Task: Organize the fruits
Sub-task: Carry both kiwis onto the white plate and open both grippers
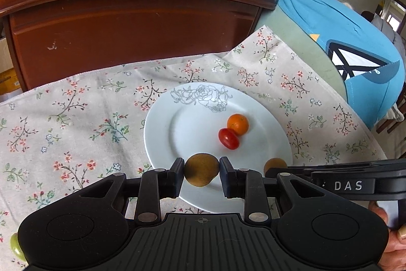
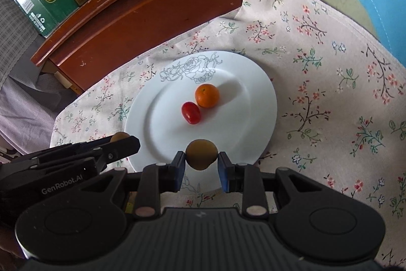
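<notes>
Claws left [image 1: 201, 170] and right [image 2: 201, 155] each pinch a kiwi above the plate [image 2: 256, 118]; dropped, either could roll off.

I see a glossy white plate [image 2: 152, 123], matt woven floral cloth [image 2: 317, 93], scuffed polished wood cabinet [image 1: 127, 37], matt black plastic grippers, shiny red tomato [image 2: 190, 112]

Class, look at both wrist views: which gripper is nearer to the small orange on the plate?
Too close to call: left gripper and right gripper both hover at the plate's near edge, short of the orange.
</notes>
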{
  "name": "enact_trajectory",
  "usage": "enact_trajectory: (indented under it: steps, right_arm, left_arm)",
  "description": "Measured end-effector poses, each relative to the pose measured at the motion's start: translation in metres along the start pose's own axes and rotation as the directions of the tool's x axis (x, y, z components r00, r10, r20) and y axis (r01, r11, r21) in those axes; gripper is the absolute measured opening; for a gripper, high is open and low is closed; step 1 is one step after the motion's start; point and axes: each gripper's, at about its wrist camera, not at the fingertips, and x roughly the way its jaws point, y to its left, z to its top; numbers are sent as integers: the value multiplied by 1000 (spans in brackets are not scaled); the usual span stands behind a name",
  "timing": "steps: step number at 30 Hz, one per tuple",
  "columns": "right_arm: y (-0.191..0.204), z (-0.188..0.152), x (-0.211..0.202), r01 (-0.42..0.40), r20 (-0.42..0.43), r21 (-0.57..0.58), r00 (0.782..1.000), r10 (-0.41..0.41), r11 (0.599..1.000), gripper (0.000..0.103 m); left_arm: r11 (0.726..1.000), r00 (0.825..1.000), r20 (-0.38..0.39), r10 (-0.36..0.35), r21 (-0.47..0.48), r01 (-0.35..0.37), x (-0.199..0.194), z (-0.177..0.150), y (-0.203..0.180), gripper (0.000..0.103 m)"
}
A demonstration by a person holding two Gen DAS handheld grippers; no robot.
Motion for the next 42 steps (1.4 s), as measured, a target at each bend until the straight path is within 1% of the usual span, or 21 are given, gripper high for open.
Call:
enact_trajectory:
  steps: [7, 8, 9, 10, 11, 13, 14, 15, 17, 21, 25, 31, 36, 40, 42]
  right_arm:
    - [-2, 0, 3, 3, 15, 16, 1000, -4, 1000, 31]
    - [-2, 1, 3, 2, 16, 23, 1000, -2, 1000, 31]
    - [-3, 1, 3, -2, 16, 31, 1000, 1, 1000, 31]
    - [-4, 1, 3, -5, 17, 39, 1000, 4, 999, 31]
    - [-5, 1, 2, -6, 19, 46, 1000, 6, 999, 31]
    - [-5, 2, 0, -10, 24, 53, 1000, 9, 999, 31]
    - [-5, 3, -1, -15, 26, 53, 1000, 13, 998, 31]
    - [-4, 3, -2, -19, 29, 53, 999, 18, 998, 31]
    - [-2, 2, -3, -27, 28, 48, 999, 25, 999, 31]
    - [4, -1, -4, -35, 22, 15, 999, 34, 999, 32]
    - [11, -4, -5, -42, 21, -23, 999, 43, 999, 32]
    - [20, -9, -7, -56, 20, -77, 998, 57, 995, 32]
    - [25, -16, -5, -70, 0, -102, 997, 71, 992, 32]
    - [31, -24, -4, -85, -19, -126, 996, 83, 988, 32]
    - [35, -27, -4, -92, -24, -144, 996, 89, 985, 33]
  left_arm:
    - [1000, 1000, 12, 12, -5, -12, 0, 2, 0, 30]
    - [1000, 1000, 15, 12, -5, -12, -1, 2, 0, 32]
    - [1000, 1000, 18, 16, -8, -16, -3, 4, -1, 40]
    - [1000, 999, 24, 21, -14, -21, -5, 5, -2, 45]
    - [999, 999, 34, 26, -21, -26, -9, 6, -2, 54]
    - [999, 998, 55, 33, -27, -32, -15, 8, -3, 57]
    - [999, 997, 61, 41, -25, -39, -19, 10, -4, 61]
    - [998, 996, 66, 56, -24, -54, -22, 11, -5, 69]
    - [997, 994, 71, 81, -22, -80, -27, 12, -7, 76]
    - [992, 992, 33, 123, 5, -123, -32, 12, -6, 77]
    - [987, 987, -2, 160, 4, -160, -34, 9, 0, 77]
    - [981, 982, -13, 190, -32, -191, -45, 8, 13, 77]
    - [981, 982, -4, 189, -53, -189, -60, 8, 26, 77]
    - [977, 978, -4, 208, -55, -208, -69, 7, 34, 78]
    - [973, 975, -2, 224, -53, -224, -72, 6, 39, 80]
